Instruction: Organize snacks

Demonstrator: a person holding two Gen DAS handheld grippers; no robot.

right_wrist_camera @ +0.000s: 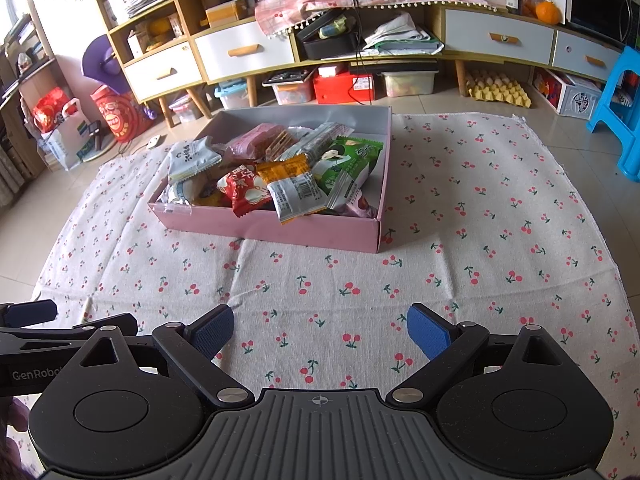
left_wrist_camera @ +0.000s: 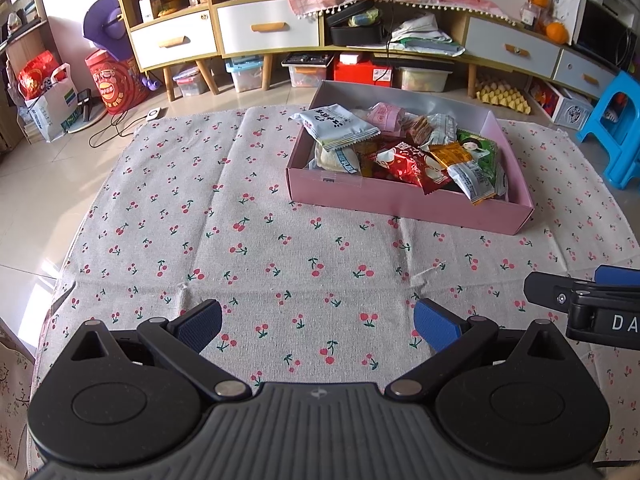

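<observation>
A pink cardboard box point(left_wrist_camera: 400, 202) point(right_wrist_camera: 272, 228) sits on the cherry-print cloth, piled with several snack packets. On top lie a white packet point(left_wrist_camera: 340, 124) point(right_wrist_camera: 192, 158), a red one point(left_wrist_camera: 408, 162) point(right_wrist_camera: 242, 192), an orange one point(left_wrist_camera: 452, 156) point(right_wrist_camera: 286, 170) and a green one point(left_wrist_camera: 478, 150) point(right_wrist_camera: 352, 160). My left gripper point(left_wrist_camera: 318, 326) hovers open over bare cloth, well short of the box, holding nothing. My right gripper point(right_wrist_camera: 320, 334) is likewise open and empty, near the cloth's front. Each gripper shows at the edge of the other's view: the right one point(left_wrist_camera: 580, 300), the left one point(right_wrist_camera: 32, 320).
The cherry-print cloth point(left_wrist_camera: 280, 248) point(right_wrist_camera: 480, 240) covers a low surface on a tiled floor. Behind stand a long cabinet point(left_wrist_camera: 264, 28) with drawers, storage bins, a red box point(right_wrist_camera: 344, 88), an egg tray point(right_wrist_camera: 496, 90) and a blue stool point(left_wrist_camera: 616, 120) at right.
</observation>
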